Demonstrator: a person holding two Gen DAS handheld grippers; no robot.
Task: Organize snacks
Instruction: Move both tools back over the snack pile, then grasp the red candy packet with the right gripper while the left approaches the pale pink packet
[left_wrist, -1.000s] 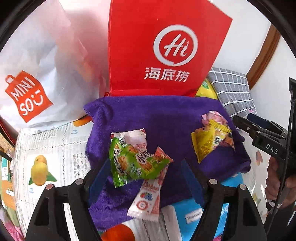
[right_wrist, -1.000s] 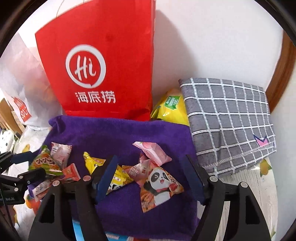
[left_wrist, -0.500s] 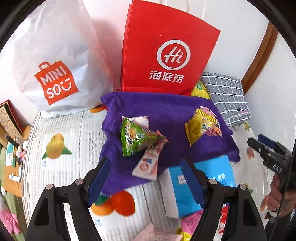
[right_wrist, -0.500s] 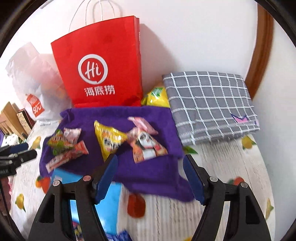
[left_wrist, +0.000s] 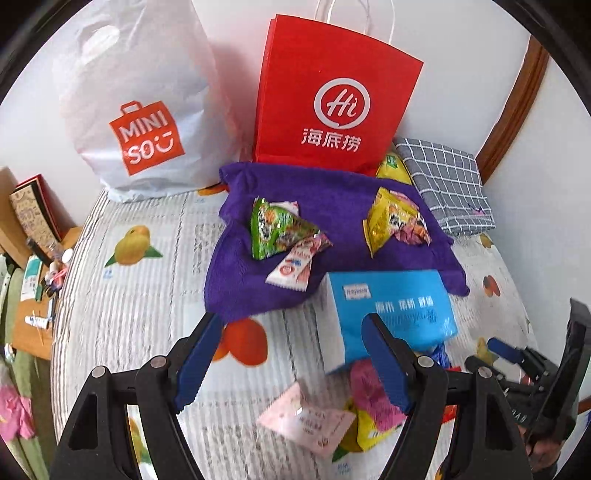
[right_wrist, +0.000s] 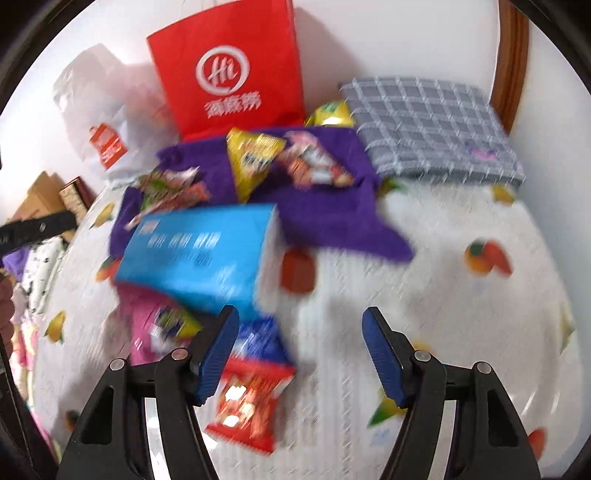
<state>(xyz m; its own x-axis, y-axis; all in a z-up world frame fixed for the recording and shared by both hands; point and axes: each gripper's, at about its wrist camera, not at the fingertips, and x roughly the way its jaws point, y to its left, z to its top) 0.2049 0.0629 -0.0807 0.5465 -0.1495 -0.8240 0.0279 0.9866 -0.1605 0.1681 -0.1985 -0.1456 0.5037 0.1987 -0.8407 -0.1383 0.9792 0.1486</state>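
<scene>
Snacks lie in two spots. A green pack (left_wrist: 277, 230) and a yellow pack (left_wrist: 386, 221) sit on the purple cloth (left_wrist: 332, 192), far ahead of the left claw (left_wrist: 291, 360). A pink pack (left_wrist: 306, 421) lies just under that claw, which is wide apart and holds nothing. The right claw (right_wrist: 299, 354) is closing on nothing; a red pack (right_wrist: 247, 402) lies by its left finger. A blue box (right_wrist: 199, 254) sits ahead on the surface (right_wrist: 424, 295).
</scene>
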